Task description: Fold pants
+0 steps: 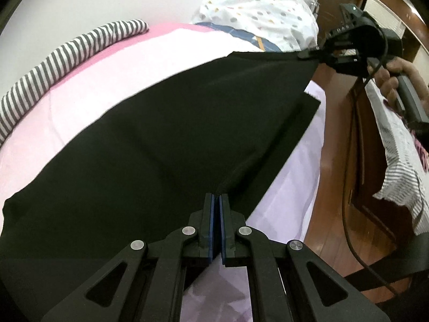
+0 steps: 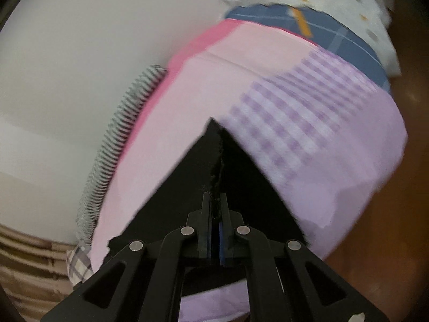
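Now both tools — left tool (image 1: 216, 201), right tool (image 2: 215, 201) — pinch the black pants (image 1: 161, 134).

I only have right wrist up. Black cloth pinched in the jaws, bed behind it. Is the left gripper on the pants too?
Observer: Yes. In the left wrist view the left gripper is shut on the black pants, at an edge near the camera.
Operator: Where does my right gripper sit relative to that?
Observer: The right gripper holds the far corner, up and to the right, with the cloth spread wide between the two.
Operator: Is the cloth off the bed?
Observer: The far corner is lifted, with a lower layer showing under it; most of the rest seems to lie over the pink sheet.
Operator: Anything near the right side?
Observer: The hand grips the right handle over a wooden floor beside the bed.
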Motion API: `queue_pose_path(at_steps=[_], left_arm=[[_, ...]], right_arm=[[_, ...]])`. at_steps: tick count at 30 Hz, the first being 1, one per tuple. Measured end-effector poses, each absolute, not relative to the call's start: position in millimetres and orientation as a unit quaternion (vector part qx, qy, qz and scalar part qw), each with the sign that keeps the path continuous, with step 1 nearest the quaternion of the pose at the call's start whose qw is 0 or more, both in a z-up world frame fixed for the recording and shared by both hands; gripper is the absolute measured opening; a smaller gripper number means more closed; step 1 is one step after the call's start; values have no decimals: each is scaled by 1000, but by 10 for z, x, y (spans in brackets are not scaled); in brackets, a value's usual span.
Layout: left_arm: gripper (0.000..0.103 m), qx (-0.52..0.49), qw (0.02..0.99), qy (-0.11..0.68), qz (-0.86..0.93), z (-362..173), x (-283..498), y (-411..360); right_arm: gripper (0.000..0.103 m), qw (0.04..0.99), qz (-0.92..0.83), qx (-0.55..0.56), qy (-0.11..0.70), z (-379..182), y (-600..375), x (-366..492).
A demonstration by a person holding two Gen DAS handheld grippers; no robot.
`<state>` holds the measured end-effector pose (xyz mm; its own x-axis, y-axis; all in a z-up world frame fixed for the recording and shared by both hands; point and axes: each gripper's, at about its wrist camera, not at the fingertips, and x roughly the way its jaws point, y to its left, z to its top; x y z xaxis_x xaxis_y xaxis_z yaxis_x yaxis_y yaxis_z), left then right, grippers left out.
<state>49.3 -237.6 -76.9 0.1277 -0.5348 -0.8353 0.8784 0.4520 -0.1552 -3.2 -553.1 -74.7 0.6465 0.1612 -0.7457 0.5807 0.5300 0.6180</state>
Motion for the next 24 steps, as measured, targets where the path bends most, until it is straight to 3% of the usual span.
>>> queue_pose_path(at_steps=[14,18,21,22,24], left_arm=[[4,215,705,451,-504,-894,385,-2373],[8,197,706,463,-498,-898,425,-2368],[30,191,702,472,-497,-893,435,-2380],[34,189,701,473,-499,-882,428,-2376],[34,180,703,467,-505,-816,424,-2347]], right_arm=[[4,776,-180,431,423,-1111,-5395,-254],[6,772,-189,425,433,-1181,-5400,-248],[17,767,-199,429,434,-1138,-5440,-283],[26,767,-209,422,436,-1101,-5441,-295],[33,771,-241,396,436,-969,-5444,-327]])
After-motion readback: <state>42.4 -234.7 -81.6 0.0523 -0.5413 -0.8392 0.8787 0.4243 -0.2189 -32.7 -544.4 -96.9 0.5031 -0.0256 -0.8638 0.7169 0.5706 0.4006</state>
